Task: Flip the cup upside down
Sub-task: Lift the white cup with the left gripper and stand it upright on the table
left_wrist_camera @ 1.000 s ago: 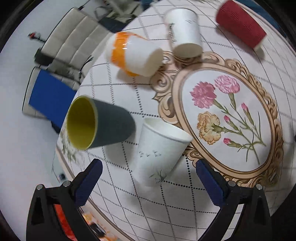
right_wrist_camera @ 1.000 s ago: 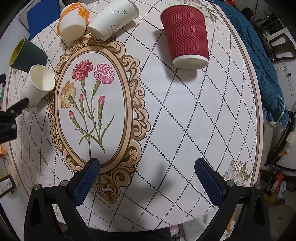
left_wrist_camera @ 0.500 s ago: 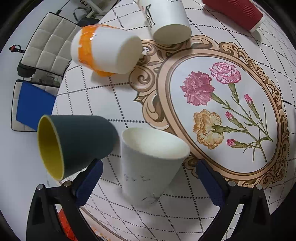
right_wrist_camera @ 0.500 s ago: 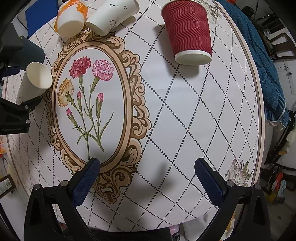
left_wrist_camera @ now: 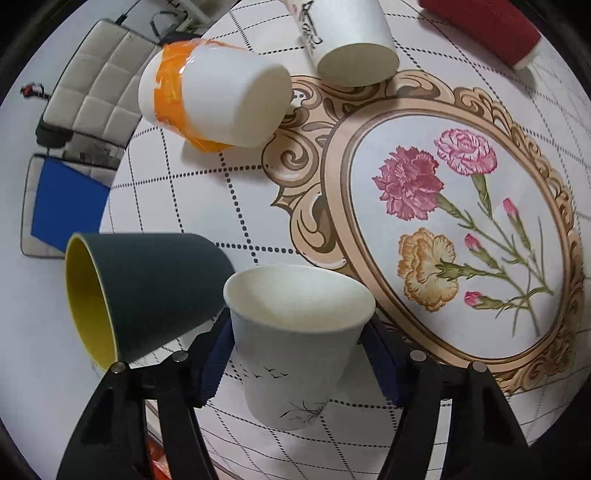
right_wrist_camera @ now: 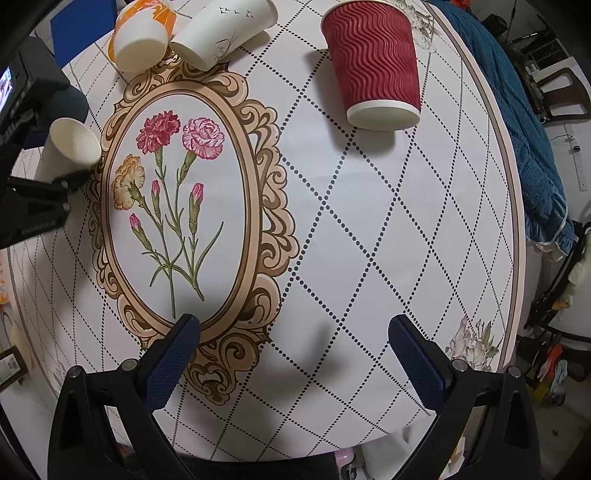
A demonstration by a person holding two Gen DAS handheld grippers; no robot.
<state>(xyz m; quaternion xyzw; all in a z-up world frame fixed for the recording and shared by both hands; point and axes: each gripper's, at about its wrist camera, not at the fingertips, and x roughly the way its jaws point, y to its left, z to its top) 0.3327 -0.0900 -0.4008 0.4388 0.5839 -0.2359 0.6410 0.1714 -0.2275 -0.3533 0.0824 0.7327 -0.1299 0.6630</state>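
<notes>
White paper, printed with small birds and a grass sprig: that upright paper cup sits squarely between your left gripper pads in the left wrist view, mouth up, its long axis standing roughly vertical on the round table. The jaws have narrowed to the cup's walls and appear to be touching both sides, so you look to have it gripped around mid-height. A dark grey cup with a yellow lining lies on its side just to the left, very near the left pad; judge your roll so you don't sweep it. Farther off lie an orange-banded cup, another white paper cup and a red ribbed cup.

From the right wrist view, you see the same gripped cup at the far left edge, beside the floral oval, with the left tool's body around it. Your right gripper hangs wide apart over bare tabletop, holding nothing, well away. This view alone shows the red cup already standing mouth down.
</notes>
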